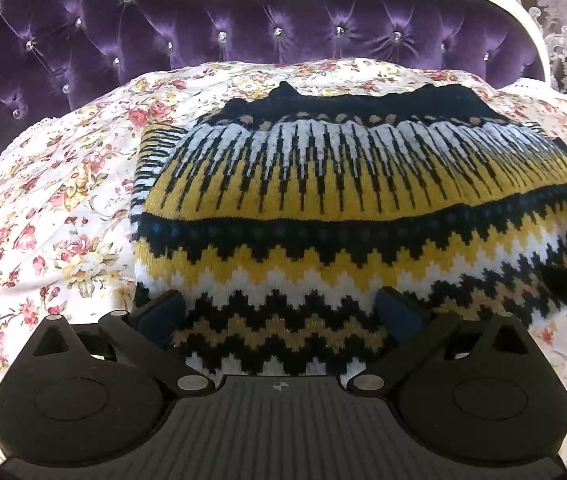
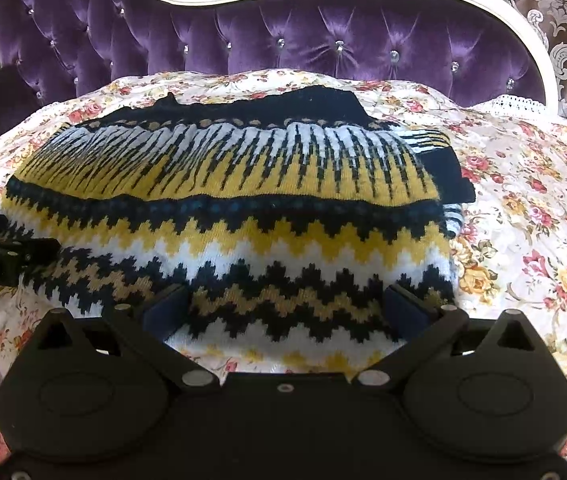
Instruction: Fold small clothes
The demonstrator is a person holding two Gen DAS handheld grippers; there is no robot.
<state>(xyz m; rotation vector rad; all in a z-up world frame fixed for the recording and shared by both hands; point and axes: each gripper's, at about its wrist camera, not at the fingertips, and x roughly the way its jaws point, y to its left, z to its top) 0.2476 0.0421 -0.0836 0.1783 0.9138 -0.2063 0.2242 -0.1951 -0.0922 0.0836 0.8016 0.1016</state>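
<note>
The sweater point(image 1: 323, 208) lies on the bed point(image 1: 43, 208) straight ahead of both grippers, its long axis crosswise to them. Left gripper point(image 1: 281, 312) and right gripper point(image 2: 287, 308) stand wide, straddling the near hem, seemingly not yet pinching.

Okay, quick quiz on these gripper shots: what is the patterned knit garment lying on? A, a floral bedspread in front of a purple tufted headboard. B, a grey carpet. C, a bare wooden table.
A: the knit garment lies on a floral bedspread, with the purple tufted headboard behind it.
</note>
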